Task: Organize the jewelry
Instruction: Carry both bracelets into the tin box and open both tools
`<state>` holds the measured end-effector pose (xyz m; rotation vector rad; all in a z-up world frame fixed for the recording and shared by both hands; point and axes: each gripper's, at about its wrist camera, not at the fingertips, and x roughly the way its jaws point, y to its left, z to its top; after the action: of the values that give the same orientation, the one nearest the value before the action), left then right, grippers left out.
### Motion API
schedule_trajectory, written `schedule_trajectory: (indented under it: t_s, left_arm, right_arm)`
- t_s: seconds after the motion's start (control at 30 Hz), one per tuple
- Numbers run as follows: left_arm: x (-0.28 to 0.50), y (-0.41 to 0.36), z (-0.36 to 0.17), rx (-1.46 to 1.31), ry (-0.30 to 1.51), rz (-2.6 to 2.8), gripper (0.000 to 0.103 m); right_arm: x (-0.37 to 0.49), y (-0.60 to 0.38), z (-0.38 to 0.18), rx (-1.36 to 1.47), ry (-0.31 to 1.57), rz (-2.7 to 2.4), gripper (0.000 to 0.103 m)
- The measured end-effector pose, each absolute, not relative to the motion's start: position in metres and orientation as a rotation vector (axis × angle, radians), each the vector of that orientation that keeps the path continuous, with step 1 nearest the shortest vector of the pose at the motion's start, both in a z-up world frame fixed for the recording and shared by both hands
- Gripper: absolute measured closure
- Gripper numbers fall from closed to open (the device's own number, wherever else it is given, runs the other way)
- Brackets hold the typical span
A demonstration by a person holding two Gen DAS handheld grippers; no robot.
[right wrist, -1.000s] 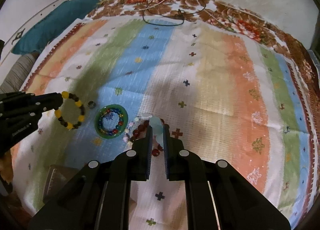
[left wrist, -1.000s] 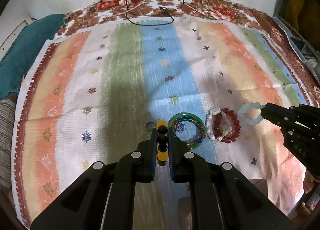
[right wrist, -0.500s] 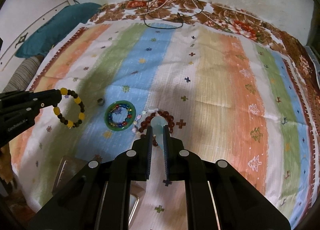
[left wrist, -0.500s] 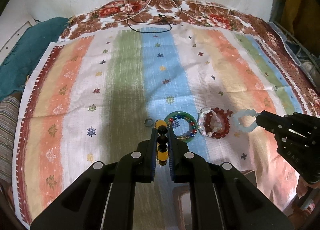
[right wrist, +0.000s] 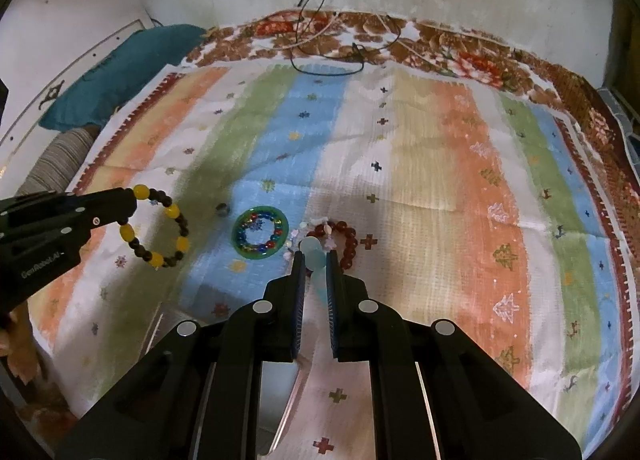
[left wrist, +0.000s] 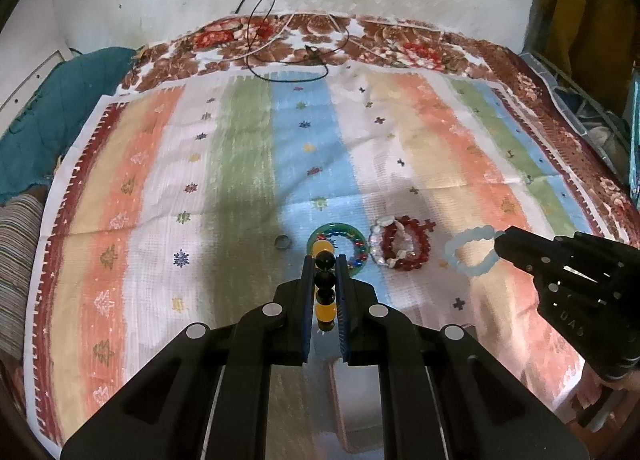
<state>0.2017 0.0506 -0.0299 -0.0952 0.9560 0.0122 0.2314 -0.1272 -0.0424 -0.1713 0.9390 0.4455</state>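
My left tool point(left wrist: 325, 272) is clenched on the yellow bracelet point(right wrist: 160, 226), which hangs in the air off its tip, clear of the cloth point(right wrist: 420, 164). My right tool point(right wrist: 316, 264) grips the pale blue bracelet point(left wrist: 472, 252) the same way, lifted off the cloth. So two pieces are in hand, neither put away yet.

On the cloth lie the green bangle point(right wrist: 261, 234) with a string of coloured beads inside it, the red bracelet point(left wrist: 406, 248) just to its right with a white bead strand tangled in it, and a small ring point(left wrist: 283, 242) just left of the bangle. These are untouched.

Below both tools I see the edge of what looks like a box point(left wrist: 356, 400) at the near side of the bed; I can't tell whether anything is in it. I judge I'm early on: two bracelets to deposit, then at least four pieces left to collect.
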Motion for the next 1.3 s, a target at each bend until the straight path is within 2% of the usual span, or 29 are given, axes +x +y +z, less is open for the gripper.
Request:
schedule_trajectory:
  t_s: [0.6,1.2,1.27,1.3]
  left_arm:
    - [0.154,0.021,-0.001,-0.097,0.886,-0.048,0.093]
    - [0.121,0.011,-0.007,-0.137,0.906,-0.068,0.093]
    - [0.119,0.014,-0.009,-0.138,0.906,-0.048,0.087]
    - [0.119,0.015,-0.009,-0.136,0.903,-0.038,0.079]
  right_arm:
    - [0.185,-0.133,-0.022,-0.131,0.891,0.489,0.092]
    - [0.151,-0.136,-0.028,-0.112,0.925,0.524,0.091]
    - [0.152,-0.137,-0.029,-0.118,0.926,0.517,0.090]
    - [0.153,-0.138,-0.027,-0.117,0.919,0.508,0.086]
